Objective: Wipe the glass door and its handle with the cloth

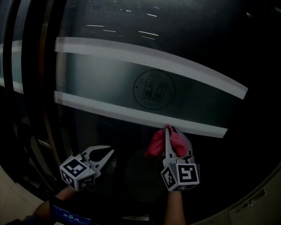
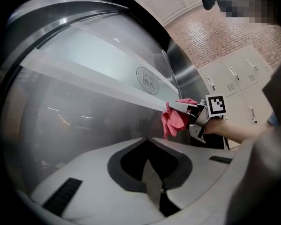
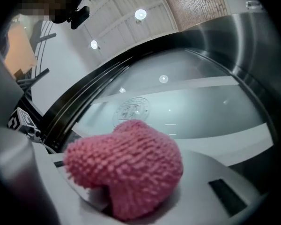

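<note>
Pink cloth (bunched, nubby) sits pressed against the dark upright glass door.

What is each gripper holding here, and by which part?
The right gripper clamps the pink cloth through its bunched middle; the left gripper holds nothing.

The cloth hides tips of the right claw.

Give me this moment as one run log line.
right claw: shut on pink cloth | place: lower stripe of glass door | left claw: shut, empty
</note>
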Motion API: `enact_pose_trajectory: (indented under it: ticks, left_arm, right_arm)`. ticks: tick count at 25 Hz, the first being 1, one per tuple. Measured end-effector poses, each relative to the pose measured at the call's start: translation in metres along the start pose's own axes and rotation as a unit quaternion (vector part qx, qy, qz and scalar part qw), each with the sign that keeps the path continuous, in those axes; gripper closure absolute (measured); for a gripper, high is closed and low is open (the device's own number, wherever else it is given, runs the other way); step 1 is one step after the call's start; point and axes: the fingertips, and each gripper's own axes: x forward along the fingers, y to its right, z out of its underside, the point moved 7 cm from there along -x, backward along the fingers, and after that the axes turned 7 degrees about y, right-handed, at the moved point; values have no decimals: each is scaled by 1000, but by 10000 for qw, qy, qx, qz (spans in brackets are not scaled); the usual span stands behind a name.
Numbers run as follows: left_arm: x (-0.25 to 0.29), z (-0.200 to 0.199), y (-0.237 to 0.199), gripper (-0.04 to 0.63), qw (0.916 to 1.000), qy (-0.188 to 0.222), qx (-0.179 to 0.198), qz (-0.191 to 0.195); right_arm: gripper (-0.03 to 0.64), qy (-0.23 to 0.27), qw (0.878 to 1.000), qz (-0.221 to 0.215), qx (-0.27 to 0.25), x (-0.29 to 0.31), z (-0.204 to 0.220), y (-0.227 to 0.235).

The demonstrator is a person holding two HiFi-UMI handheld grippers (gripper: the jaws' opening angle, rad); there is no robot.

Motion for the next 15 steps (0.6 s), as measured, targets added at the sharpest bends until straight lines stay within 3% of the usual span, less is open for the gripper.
enact_pose_trajectory:
  ticks: [8, 15]
  left_arm:
    - [11, 15, 23, 589, 9997, -147, -133, 115]
    - [0, 16, 25, 589, 9997, -208, -124, 74]
  right_arm:
    - [566, -412, 9914, 1206, -297, -64, 0, 106]
    - [566, -623, 9885, 1307, -438, -69, 8, 117]
